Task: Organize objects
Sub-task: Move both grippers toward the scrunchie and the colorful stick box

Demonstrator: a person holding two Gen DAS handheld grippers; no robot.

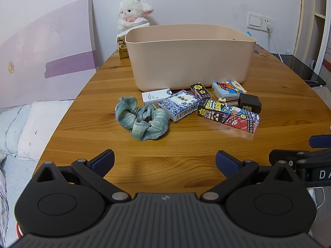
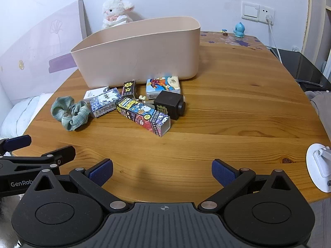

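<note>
Nearest: left gripper [image 1: 165, 161] & right gripper [image 2: 162, 170], both w/ fingers spread wide, nothing held, low over wooden surface [image 1: 186, 144].

Mid, loose cluster:
- green scrunchie [image 1: 142, 121], leftmost
- white card box [image 1: 156, 96], touching blue-white tissue pack [image 1: 179, 105]
- long cartoon box [image 1: 228, 115], lying flat, nearest of the boxes
- black cube [image 1: 249, 102], behind its right end
- small black star box [image 1: 200, 91], upright
- colourful tissue pack [image 1: 227, 90]

Far: beige bin [image 1: 190, 57], just behind cluster. Plush lamb [image 1: 132, 13] at wall.

Black left gripper [image 1: 165, 162] and right gripper [image 2: 162, 171], blue-padded jaws, silver pivot screws.
</note>
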